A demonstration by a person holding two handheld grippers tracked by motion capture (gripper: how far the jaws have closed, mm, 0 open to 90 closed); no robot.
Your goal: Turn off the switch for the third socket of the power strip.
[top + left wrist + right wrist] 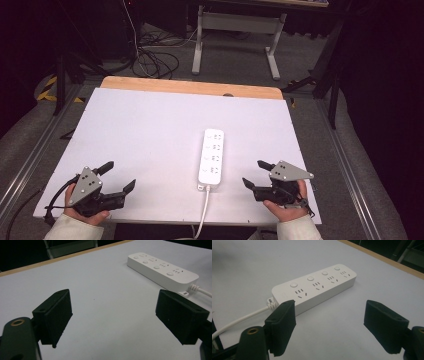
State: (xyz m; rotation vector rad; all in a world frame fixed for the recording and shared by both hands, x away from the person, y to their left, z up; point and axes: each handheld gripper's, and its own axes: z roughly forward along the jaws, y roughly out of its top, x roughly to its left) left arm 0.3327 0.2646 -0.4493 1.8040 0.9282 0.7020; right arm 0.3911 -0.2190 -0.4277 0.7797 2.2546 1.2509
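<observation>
A white power strip point(212, 157) with several sockets and switch buttons lies lengthwise near the middle of the white tabletop point(150, 135), its white cable point(204, 212) running off the near edge. My left gripper point(116, 176) rests at the near left corner, open and empty, pointing right toward the strip point(162, 268). My right gripper point(254, 174) sits just right of the strip's cable end, open with nothing between its jaws. In the right gripper view the strip point(317, 287) lies just beyond the left fingertip point(283, 325).
The white board lies on a wooden table whose far edge point(190, 87) shows. Beyond stand a grey desk frame point(235, 30) and loose cables point(155, 60) on the floor. Metal rails point(345, 170) run along both sides.
</observation>
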